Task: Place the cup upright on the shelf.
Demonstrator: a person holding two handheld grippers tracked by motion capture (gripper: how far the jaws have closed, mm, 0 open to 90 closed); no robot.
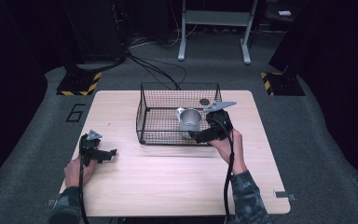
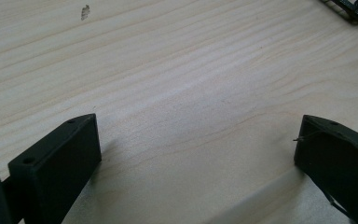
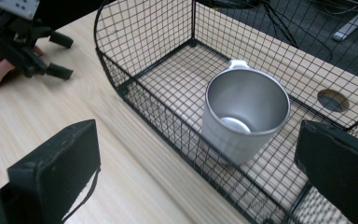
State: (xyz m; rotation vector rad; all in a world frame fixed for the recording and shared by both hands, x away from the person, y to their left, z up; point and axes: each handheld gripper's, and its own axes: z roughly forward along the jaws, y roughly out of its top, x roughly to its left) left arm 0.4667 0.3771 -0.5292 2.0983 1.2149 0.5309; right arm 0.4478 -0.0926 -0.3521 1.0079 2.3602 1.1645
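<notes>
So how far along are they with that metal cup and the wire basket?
The metal cup already stands upright inside the wire basket. The right gripper hangs open at the basket's near edge, holding nothing. The left gripper lies open on the table. Little seems left, perhaps only pulling away.

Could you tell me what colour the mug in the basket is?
Silver metal mug, clearest in the right gripper view.

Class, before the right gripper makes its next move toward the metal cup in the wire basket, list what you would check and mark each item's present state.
1. Right gripper jaws open: ok.
2. Metal cup upright in the wire basket: ok.
3. Cup empty: ok.
4. Cup's handle within reach: not ok, it faces the far side.
5. Left gripper away from the basket, jaws open: ok.
6. Basket fixed to the table: cannot tell.
</notes>
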